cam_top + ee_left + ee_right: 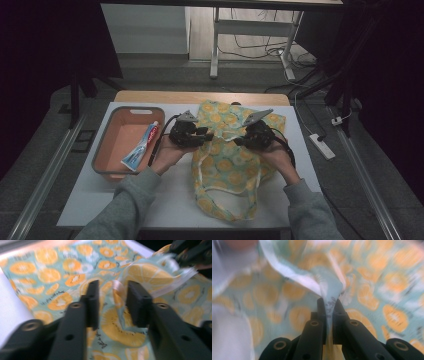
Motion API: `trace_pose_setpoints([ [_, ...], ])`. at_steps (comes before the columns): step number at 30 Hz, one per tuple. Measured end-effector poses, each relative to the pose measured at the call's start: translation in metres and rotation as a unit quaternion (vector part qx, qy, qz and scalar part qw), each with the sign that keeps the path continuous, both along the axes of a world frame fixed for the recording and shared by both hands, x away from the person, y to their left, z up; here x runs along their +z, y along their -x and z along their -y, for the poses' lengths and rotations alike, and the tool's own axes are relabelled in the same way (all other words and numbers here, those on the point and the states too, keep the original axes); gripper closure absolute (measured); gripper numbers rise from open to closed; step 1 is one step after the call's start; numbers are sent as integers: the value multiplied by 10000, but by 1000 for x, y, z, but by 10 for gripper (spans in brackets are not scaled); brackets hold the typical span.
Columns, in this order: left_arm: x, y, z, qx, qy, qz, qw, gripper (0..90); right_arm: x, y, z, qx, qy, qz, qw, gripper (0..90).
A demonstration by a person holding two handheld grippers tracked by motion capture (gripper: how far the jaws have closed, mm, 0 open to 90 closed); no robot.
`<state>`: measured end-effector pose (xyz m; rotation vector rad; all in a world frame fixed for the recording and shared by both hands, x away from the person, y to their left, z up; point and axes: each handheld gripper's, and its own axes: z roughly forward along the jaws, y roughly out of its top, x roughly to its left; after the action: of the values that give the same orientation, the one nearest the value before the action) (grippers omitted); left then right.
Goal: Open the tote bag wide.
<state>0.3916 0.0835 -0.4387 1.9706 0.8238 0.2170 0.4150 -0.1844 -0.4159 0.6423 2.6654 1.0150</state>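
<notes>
With the right gripper [329, 308] clenched on the fruit-print bag's [227, 160] rim and the left gripper [112, 303] released beside it, opening has barely begun, the toothpaste [141, 146] unpacked in the tub [102, 150].

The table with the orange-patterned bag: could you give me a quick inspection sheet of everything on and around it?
Surface: white table, wooden strip along its far edge.
Job's things: fabric bag printed with orange slices, lying flat, its handle loop toward the person.
Clutter: orange tub left of the bag, with a toothpaste tube in it.
Grippers: left gripper open, bag fabric between its jaws but not pinched; right gripper shut on a fold of the bag.
Cables: one trails from each gripper; more lie on the floor beyond the table.
Surroundings: power strip on the floor at right, white desk legs behind, dark room.
</notes>
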Motion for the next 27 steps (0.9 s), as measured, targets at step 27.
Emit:
trace_pose_setpoints([
  [27, 20, 49, -59, 125, -659, 87, 9977, 243, -2, -34, -3, -629, -1011, -73, 9929, 892],
])
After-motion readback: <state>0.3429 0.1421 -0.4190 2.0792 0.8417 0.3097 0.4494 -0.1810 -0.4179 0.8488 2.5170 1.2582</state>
